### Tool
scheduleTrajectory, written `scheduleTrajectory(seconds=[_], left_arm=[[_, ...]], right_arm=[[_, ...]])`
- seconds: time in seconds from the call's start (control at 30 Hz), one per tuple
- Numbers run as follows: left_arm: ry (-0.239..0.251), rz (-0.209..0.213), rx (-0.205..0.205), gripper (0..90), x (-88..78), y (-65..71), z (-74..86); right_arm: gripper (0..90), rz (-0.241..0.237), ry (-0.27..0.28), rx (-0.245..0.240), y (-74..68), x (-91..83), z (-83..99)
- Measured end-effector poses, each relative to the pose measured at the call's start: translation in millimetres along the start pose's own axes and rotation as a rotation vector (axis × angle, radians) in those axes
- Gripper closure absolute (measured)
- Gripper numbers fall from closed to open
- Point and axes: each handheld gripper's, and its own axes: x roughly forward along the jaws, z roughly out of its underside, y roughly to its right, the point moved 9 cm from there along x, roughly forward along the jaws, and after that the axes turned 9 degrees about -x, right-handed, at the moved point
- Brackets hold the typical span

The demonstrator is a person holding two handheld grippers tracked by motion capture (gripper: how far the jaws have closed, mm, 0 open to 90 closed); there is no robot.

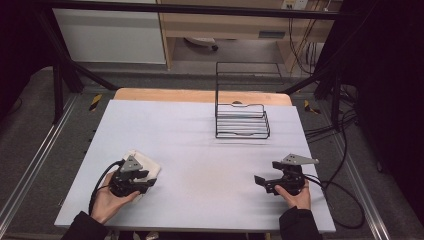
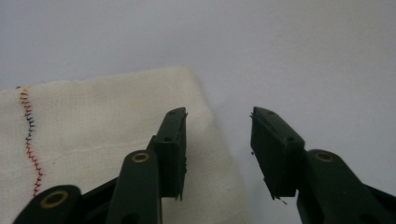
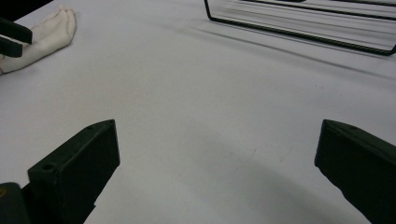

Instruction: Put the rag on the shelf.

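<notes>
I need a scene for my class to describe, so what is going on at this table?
A person holds tongs in each hand over a pale blue table. The left tongs sit over the edge of a folded cream cloth with coloured stitching, one jaw above it, not yet gripping. The right tongs hang open above bare table. A black wire rack stands farther back.

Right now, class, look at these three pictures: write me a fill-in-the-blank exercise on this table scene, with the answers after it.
1. The folded cloth beside the left claw is ____ in colour.
2. The black wire rack stands at the ____ side of the table from the person.
3. The right claw has its jaws ____ over bare table.

Missing words: white; far; open
</notes>
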Motion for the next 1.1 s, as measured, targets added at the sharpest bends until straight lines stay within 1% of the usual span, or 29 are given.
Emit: scheduleTrajectory(seconds=[0.07,0.13,0.17,0.2,0.23,0.3,0.33,0.37,0.47,0.5,0.53,0.57,0.6,0.73,0.77,0.8,0.9,1.0,1.03,1.07,1.1], left_arm=[[-0.005,-0.004,-0.004,61.3,1.3,0.5,0.9],[-0.013,-0.010,-0.004,61.9,3.1,1.4,2.1],[-0.017,-0.026,0.006,61.9,5.1,1.4,3.1],[-0.017,-0.026,0.006,62.2,5.1,1.4,3.1],[-0.019,-0.036,0.006,62.6,6.4,0.9,3.8],[-0.020,-0.039,0.004,63.6,6.8,0.5,4.2],[-0.023,-0.047,0.001,64.8,7.6,-1.3,4.9],[-0.023,-0.047,0.001,65.8,7.6,-1.3,4.9],[-0.026,-0.046,-0.021,67.8,8.5,-2.3,5.2],[-0.031,-0.058,-0.020,69.1,8.7,-3.3,5.1],[-0.031,-0.058,-0.020,70.6,8.7,-3.3,5.1],[-0.034,-0.067,-0.017,72.7,8.8,-3.6,5.1],[-0.041,-0.086,-0.008,74.4,9.3,-3.9,4.7],[-0.048,-0.101,-0.009,80.1,9.7,-3.9,4.2],[-0.048,-0.103,-0.008,80.1,9.7,-4.0,4.1],[-0.049,-0.104,-0.008,82.7,9.6,-4.0,4.1],[-0.051,-0.102,-0.007,85.2,9.2,-4.1,3.6],[-0.044,-0.080,-0.037,86.3,7.5,-5.2,2.4],[-0.033,-0.069,-0.048,86.5,6.1,-5.2,1.1],[-0.006,-0.047,-0.073,86.6,2.4,-3.8,-2.8],[0.003,-0.039,-0.079,86.6,0.6,-2.8,-4.7]], right_arm=[[0.6,0.001,-0.001,0.001,-0.3,0.0,0.2],[0.6,0.001,-0.001,0.003,-0.4,0.1,0.2],[0.6,0.001,-0.002,0.002,-0.4,0.2,0.3],[0.6,0.000,-0.002,0.003,-0.6,0.3,0.3],[0.6,-0.001,-0.003,0.003,-0.6,0.3,0.4],[0.6,0.000,-0.002,0.004,-0.6,0.4,0.3],[0.6,0.000,-0.003,0.004,-0.5,0.4,0.3],[0.6,0.000,-0.003,0.004,-0.5,0.4,0.3],[0.6,-0.001,-0.004,0.002,-0.6,0.5,0.5],[0.6,-0.001,-0.004,0.002,-0.6,0.5,0.6],[0.6,-0.001,-0.004,0.002,-0.6,0.5,0.6],[0.6,-0.002,-0.004,0.002,-0.7,0.6,0.6],[0.6,-0.001,-0.005,0.004,-0.7,0.5,0.6],[0.7,-0.001,-0.002,0.003,-0.4,0.3,0.3],[0.7,-0.001,-0.002,0.003,-0.4,0.3,0.3],[0.7,-0.002,-0.004,0.005,-0.7,0.5,0.5],[0.7,-0.003,-0.005,0.002,-0.7,0.7,0.6],[0.8,-0.005,-0.003,0.006,-1.0,0.4,0.3],[0.8,-0.005,-0.003,0.006,-1.0,0.4,0.3],[0.8,-0.006,-0.003,0.004,-0.8,0.6,0.3],[0.8,-0.006,-0.005,0.006,-1.1,0.7,0.4]])
